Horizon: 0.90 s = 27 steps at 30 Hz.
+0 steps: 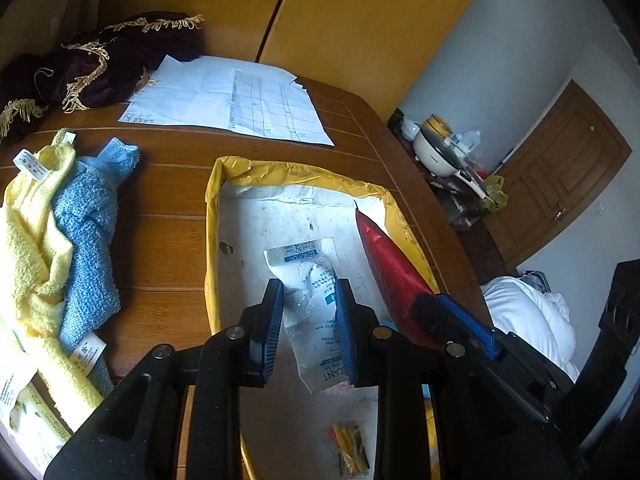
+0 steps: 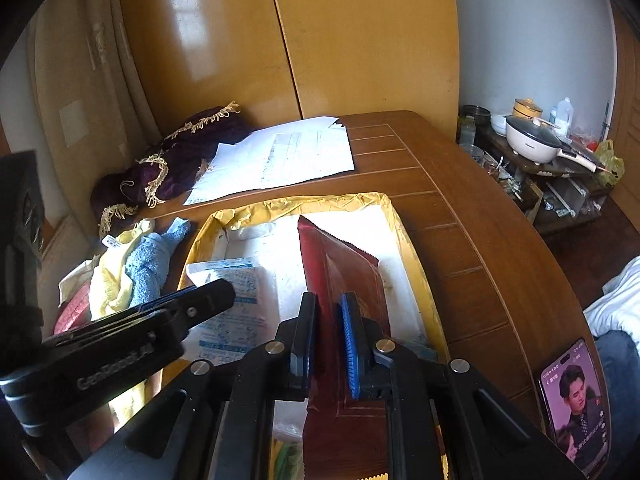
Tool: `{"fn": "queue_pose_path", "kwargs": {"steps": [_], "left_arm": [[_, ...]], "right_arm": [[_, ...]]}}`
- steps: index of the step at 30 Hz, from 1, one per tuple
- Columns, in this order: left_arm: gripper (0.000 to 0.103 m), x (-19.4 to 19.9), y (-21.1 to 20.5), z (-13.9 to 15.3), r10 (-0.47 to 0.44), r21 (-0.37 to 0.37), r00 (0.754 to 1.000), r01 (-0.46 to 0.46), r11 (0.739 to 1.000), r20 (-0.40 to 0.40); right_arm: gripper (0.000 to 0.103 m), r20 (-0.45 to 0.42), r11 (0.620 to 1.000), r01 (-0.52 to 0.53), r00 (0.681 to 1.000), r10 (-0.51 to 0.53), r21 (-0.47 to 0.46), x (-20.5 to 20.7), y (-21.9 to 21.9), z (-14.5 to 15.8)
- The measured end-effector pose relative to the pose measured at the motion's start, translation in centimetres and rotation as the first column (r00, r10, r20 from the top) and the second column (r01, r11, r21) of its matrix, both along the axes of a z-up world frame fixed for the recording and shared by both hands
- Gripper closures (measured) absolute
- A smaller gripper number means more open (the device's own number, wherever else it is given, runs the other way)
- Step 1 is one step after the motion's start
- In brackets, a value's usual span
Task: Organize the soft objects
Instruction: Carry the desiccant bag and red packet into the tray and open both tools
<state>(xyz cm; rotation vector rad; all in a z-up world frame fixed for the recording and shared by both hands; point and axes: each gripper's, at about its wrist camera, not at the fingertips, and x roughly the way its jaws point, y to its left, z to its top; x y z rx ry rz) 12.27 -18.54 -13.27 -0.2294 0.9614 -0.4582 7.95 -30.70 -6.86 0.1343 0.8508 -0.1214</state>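
Both grippers, left (image 1: 308,320) clamping a white desiccant sachet (image 1: 316,304), right (image 2: 330,340) gripping a red foil pouch (image 2: 340,272), hover over the yellow-rimmed tray (image 1: 212,216); next, releasing them inside.

The white sachet (image 1: 316,312) shows the upside-down letters "CANT" in blue near its lower end; the rest of its print is too small to read. On the side of the left hand-held gripper (image 2: 116,364) raised lettering reads something like "GenRobot.AI", though it is dim. The handwriting on the paper sheets (image 1: 228,98), the towel tags (image 1: 34,166) and the phone screen (image 2: 574,404) cannot be made out.
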Motion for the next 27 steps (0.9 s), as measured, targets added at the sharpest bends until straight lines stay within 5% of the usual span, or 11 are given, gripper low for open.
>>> {"fn": "queue_pose_path", "kwargs": {"steps": [12,17,20,27], "left_arm": [[0.078,0.5,-0.2,-1.4,-0.021,-0.021,0.999,0.02,1.0,-0.049],[0.06,0.4,0.4,-1.1,-0.025,-0.077,0.999,0.022,0.997,-0.048],[0.047,0.2,1.0,-0.4,-0.043,-0.12,0.998,0.038,0.992,-0.041],[0.037,-2.7,3.1,1.3,-0.013,-0.155,1.0,0.016,0.988,0.019]], "right_arm": [[0.084,-0.039,0.985,0.0,0.999,0.007,0.175,0.3,-1.0,-1.5],[0.082,-0.046,0.975,0.032,0.999,-0.023,0.22,0.2,-1.6,-1.8],[0.061,-0.052,0.97,0.052,0.998,-0.04,0.238,0.1,-2.2,-2.0],[0.054,-0.066,0.968,0.076,0.996,-0.062,0.238,-0.2,-3.3,-2.4]]}}
